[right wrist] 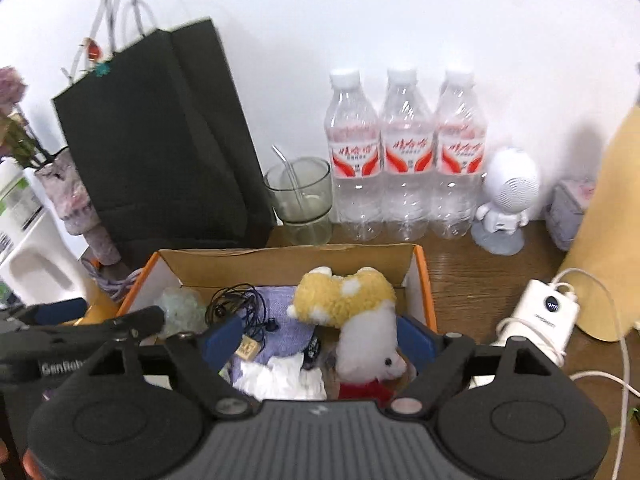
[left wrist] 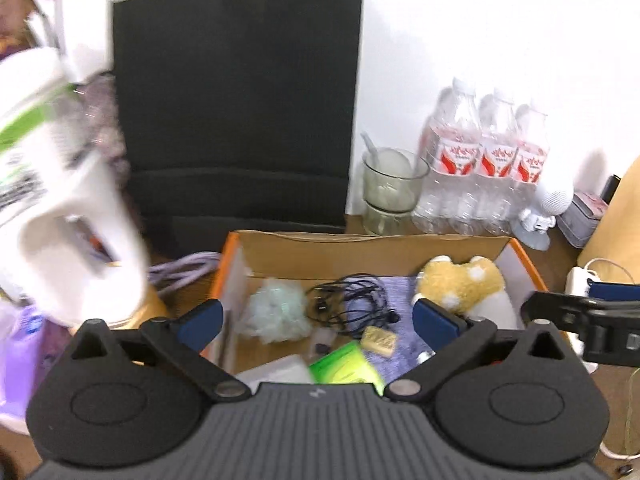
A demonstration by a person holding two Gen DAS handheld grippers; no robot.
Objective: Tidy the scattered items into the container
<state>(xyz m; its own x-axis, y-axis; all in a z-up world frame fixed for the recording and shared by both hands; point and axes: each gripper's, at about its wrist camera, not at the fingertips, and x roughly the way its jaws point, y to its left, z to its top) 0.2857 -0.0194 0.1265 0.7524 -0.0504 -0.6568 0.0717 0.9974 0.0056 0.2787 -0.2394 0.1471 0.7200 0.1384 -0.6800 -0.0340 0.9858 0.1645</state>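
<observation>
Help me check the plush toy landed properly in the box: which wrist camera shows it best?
The right wrist view. There the plush toy shows whole, yellow body and white head, lying inside the cardboard box. The left wrist view catches only its yellow part at the box's right end, partly behind a gripper finger.

Orange-edged box (right wrist: 423, 280), yellow-and-white plush (right wrist: 352, 300), black bag (right wrist: 160, 140)

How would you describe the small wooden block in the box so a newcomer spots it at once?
Start at the open cardboard box with orange edges, in front of the black paper bag. Inside, look just below the tangle of black earphones. The wooden block lies there on purple cloth: small, tan, hard-edged, unlike the fluffy things around it.
</observation>
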